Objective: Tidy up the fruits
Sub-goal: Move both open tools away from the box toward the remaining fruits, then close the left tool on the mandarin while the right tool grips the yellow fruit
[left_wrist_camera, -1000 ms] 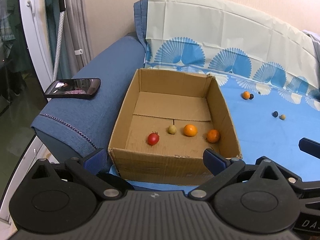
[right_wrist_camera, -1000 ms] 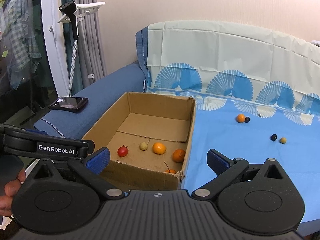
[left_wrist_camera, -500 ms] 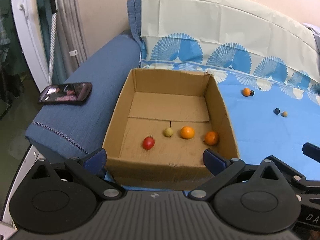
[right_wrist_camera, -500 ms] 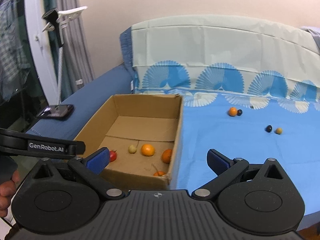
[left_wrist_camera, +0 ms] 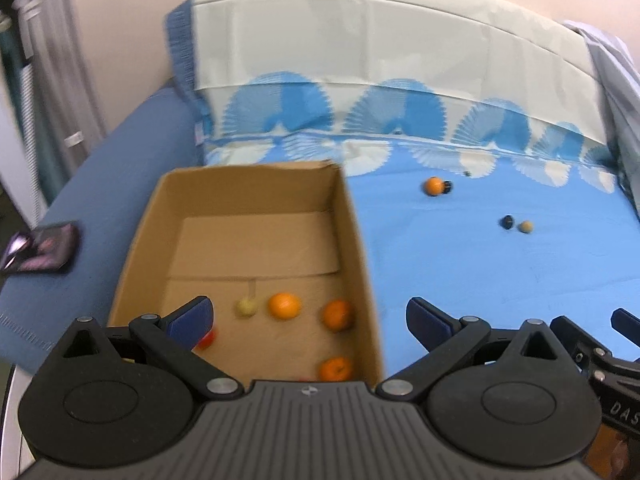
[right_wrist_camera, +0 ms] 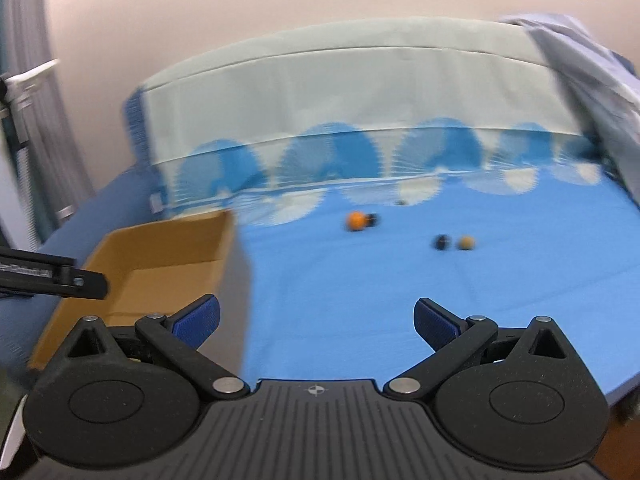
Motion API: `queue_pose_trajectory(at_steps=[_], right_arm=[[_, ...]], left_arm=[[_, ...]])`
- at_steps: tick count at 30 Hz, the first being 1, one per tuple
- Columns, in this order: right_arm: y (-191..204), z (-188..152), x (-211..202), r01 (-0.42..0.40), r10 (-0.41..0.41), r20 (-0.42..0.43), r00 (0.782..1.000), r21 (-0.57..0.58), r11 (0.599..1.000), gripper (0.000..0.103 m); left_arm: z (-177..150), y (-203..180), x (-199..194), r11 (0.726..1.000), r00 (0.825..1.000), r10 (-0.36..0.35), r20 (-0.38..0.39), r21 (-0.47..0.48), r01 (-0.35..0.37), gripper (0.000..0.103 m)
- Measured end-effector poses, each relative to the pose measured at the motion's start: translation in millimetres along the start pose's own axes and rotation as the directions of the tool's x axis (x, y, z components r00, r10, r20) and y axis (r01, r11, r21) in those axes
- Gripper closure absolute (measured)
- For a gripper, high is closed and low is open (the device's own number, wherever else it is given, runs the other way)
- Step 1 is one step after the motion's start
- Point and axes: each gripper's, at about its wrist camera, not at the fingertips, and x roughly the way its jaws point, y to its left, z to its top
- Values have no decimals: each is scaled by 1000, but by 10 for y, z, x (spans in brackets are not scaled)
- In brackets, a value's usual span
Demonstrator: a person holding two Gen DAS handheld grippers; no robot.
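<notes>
An open cardboard box sits on a blue sheet and holds several small fruits: a pale one, orange ones and a red one half hidden by my finger. On the sheet lie an orange fruit beside a dark one, and a dark one beside a tan one. They also show in the right wrist view: orange, dark, tan. My left gripper is open and empty over the box's near right wall. My right gripper is open and empty above the sheet, right of the box.
A dark phone lies on the blue sofa arm left of the box. A fan-patterned cloth covers the backrest. A pale cloth hangs at the far right. The left gripper's body shows at the right view's left edge.
Both grippers have swung to the right, toward the loose fruits on the sheet. The box has slid left in both views. The fruits have not moved.
</notes>
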Motion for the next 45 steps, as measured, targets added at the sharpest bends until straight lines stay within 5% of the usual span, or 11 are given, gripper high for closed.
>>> queue_pose_trajectory(at_steps=[11,17,28,34,36,37,38,40,45], right_arm=[[-1085,211,778,226,-227,21,974,54,973,1],[-1618,358,1666,281,-281,-3,960,51,958,1],[-2330,280,3526,297,-301,-153,941,-47,954,1],[-2327,185,3780,280,-287,-76,955,-96,955,1],[-2330,191,3780,277,-284,-73,956,-91,956,1],[-2324,187,3766,268,-276,-72,959,-98,958,10],[-2301,191,3748,241,-249,-61,967,-115,964,32],[-2184,181,3702,196,-208,-48,977,-189,962,70],[-2053,223,3598,190,-208,-81,975,-188,964,73]], left_arm=[[692,-982,1241,989,989,-143,-41,32,144,0],[1144,-1557,2280,984,986,-162,-47,61,165,0],[1555,-2086,4284,976,964,-167,-209,102,191,0],[1625,-2112,4591,974,962,-184,-200,95,206,0],[1644,-2133,4558,968,962,-205,-180,112,227,16],[1654,-2148,4515,961,960,-228,-165,123,249,25],[1667,-2164,4468,951,952,-258,-162,132,280,51],[1677,-2216,4399,937,943,-282,-174,163,310,62],[1566,-2236,4206,939,950,-255,-179,191,288,62]])
